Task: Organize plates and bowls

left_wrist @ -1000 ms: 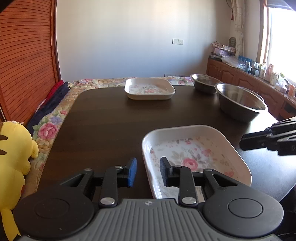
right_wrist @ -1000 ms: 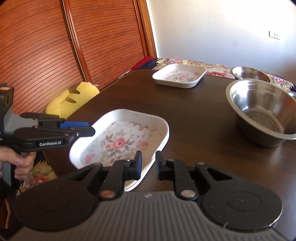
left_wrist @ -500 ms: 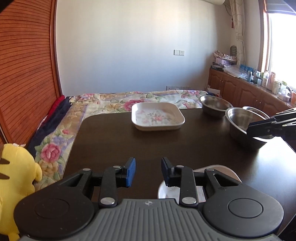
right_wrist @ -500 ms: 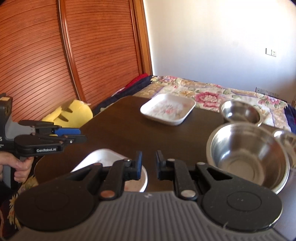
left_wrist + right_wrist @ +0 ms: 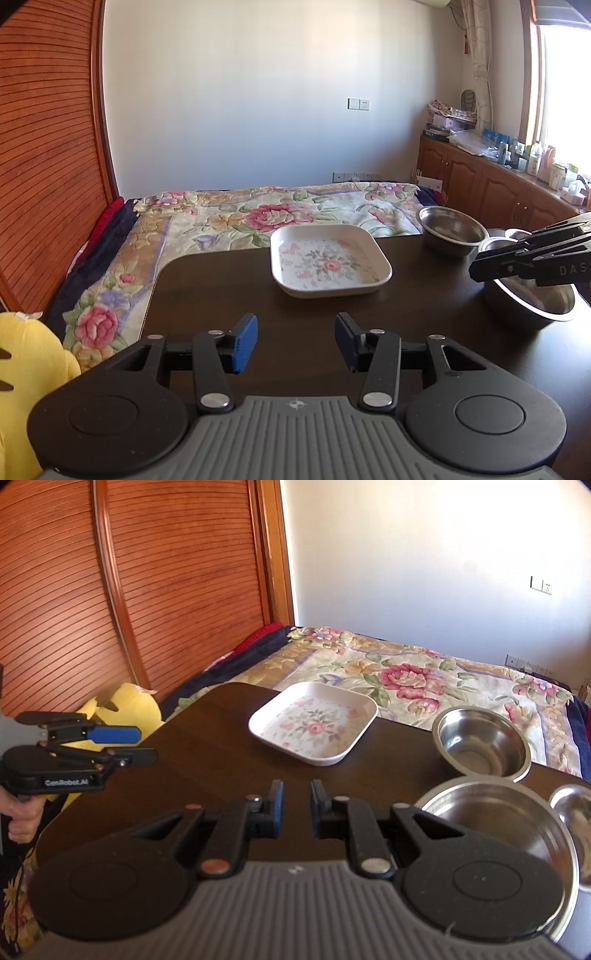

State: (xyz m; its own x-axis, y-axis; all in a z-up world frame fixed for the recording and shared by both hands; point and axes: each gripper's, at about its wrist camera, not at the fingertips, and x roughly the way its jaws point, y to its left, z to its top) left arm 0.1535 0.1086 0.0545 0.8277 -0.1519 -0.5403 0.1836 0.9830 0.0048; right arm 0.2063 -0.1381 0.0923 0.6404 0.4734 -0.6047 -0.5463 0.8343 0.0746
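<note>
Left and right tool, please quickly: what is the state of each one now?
Left tool: jaws opening, nothing between them.
Right tool: jaws nearly together with a narrow gap, holding nothing.

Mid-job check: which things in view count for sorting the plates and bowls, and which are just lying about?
For the job: floral square plate; small steel bowl; large steel bowl; third steel bowl at the right edge.

Lying about: yellow plush toy; floral bedspread; clutter on the cabinet top.
</note>
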